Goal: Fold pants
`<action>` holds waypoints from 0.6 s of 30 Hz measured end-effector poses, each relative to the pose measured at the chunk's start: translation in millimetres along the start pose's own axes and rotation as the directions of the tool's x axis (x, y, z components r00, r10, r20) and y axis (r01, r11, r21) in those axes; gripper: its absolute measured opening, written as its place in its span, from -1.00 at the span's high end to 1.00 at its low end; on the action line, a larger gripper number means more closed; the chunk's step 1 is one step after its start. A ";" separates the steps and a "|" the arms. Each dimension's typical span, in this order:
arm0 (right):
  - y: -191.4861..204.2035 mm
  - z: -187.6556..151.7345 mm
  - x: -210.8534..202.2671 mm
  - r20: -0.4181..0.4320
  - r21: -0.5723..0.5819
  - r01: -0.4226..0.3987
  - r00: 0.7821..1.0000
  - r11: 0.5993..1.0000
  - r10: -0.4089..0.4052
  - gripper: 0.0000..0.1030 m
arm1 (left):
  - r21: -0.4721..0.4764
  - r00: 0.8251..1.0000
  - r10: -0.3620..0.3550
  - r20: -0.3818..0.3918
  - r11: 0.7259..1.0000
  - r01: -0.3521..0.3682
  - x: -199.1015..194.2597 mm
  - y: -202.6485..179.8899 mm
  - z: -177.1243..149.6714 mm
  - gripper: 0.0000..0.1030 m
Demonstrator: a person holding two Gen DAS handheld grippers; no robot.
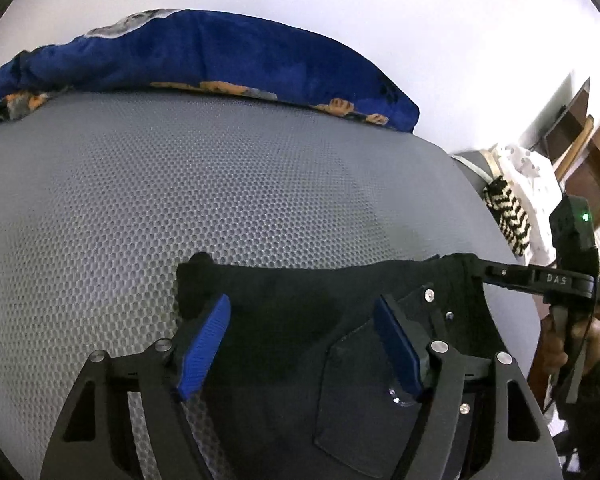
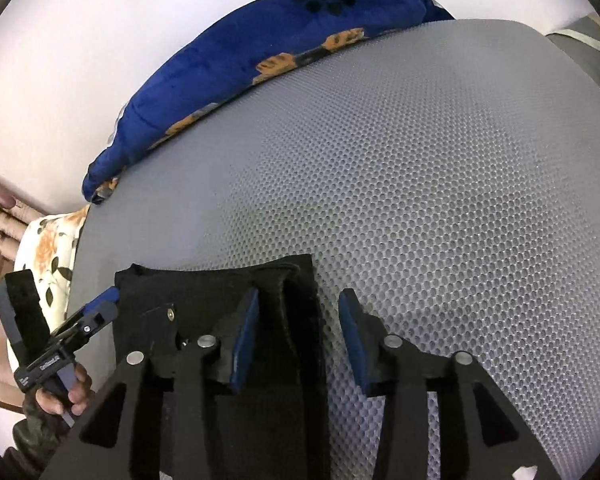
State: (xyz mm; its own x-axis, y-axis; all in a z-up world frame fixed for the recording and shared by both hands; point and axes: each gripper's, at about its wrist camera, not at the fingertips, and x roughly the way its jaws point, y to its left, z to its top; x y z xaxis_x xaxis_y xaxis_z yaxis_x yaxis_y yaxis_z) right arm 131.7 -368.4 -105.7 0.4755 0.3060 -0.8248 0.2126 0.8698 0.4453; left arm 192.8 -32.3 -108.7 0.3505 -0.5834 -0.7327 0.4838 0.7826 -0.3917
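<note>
Black pants lie on the grey honeycomb mat, waistband edge toward the far side, a back pocket showing. My left gripper is open, its blue pads spread over the pants' left part. The right gripper shows at the pants' right corner in this view. In the right wrist view the pants lie at lower left. My right gripper is open, straddling the pants' right edge. The left gripper shows at the pants' left corner.
A blue blanket with paw prints lies along the mat's far edge, also in the right wrist view. A black-and-white zigzag cloth and white cloth sit off the right edge. A floral pillow sits off the left.
</note>
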 end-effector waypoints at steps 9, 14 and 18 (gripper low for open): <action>-3.8 -1.9 6.4 -0.010 0.009 0.007 1.000 1.000 -0.007 0.16 | 0.097 0.997 0.079 0.004 0.992 -0.079 16.5 -8.5 -6.3 -0.43; -4.2 -6.3 12.0 -0.030 0.005 0.014 0.999 1.000 -0.014 0.15 | 0.097 0.996 0.085 -0.009 0.992 -0.084 19.4 -5.9 -2.4 -0.43; -3.5 -6.9 9.4 -0.029 0.000 0.015 0.999 1.000 -0.015 0.14 | 0.049 0.997 0.081 -0.011 0.996 -0.080 9.8 -6.3 1.9 -0.43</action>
State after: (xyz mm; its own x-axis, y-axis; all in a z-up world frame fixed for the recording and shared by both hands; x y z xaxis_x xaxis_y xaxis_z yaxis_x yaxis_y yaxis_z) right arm 129.5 -365.8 -117.3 0.4470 0.3041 -0.8412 0.2195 0.8744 0.4328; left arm 194.7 -43.4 -112.4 0.3793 -0.5157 -0.7682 0.4932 0.8152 -0.3037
